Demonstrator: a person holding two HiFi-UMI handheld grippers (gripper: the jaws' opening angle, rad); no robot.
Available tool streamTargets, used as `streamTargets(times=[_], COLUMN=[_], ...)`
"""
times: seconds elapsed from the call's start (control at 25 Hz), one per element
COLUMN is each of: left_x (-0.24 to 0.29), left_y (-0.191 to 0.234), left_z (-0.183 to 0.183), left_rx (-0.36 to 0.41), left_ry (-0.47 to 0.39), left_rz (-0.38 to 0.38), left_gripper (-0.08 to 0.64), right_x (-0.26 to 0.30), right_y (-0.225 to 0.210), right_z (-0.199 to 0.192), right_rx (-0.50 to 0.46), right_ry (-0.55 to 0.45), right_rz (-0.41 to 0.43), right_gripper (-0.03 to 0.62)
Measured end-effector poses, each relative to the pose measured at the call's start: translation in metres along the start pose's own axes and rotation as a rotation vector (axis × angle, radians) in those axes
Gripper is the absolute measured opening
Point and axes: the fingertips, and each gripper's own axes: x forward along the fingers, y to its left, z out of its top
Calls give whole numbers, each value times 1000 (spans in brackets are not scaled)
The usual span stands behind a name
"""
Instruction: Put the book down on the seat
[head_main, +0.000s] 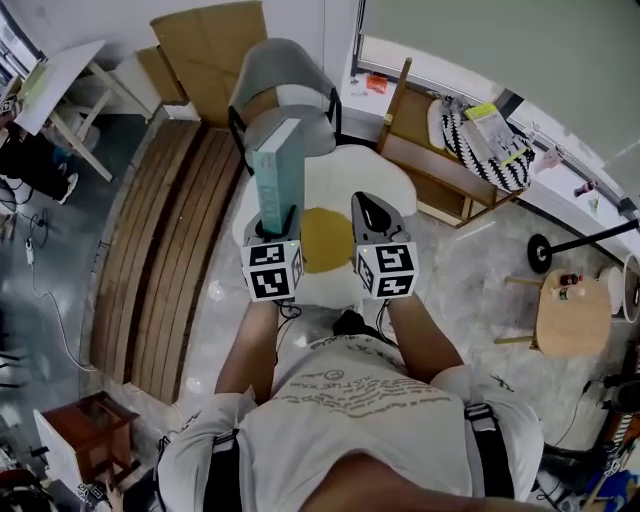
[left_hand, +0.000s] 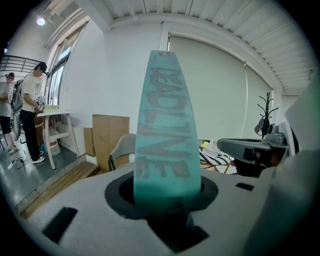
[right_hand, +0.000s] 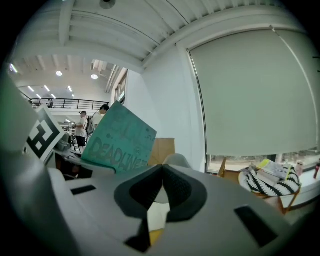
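- Bright, soft daylight comes through the blind (right_hand: 250, 100).
- Picture edges bend round and go dark.
- The close book (left_hand: 166, 125) looks blurry.

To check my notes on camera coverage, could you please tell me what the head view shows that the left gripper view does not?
Only the head view shows the white seat with a yellow centre and the round wooden stool. Only the left gripper view shows the lettering on the book spine and the ceiling. Both show the book standing upright in the left hand-held gripper, with the grey chair beyond it.
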Motion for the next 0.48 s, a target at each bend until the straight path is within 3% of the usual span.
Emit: streamTargets(times=[0.16, 0.48], left_x=[29, 75], left_y=[-17, -21], left_z=[7, 32], left_rx=[3, -13], left_ry=[28, 40], left_rz=[-3, 76], left_gripper=[165, 166], right_x=[17, 62], right_y=[-31, -78], right_z=[-5, 11], right_rx=[30, 47], right_ry=[12, -29], right_rz=[18, 84], right_gripper=[28, 29])
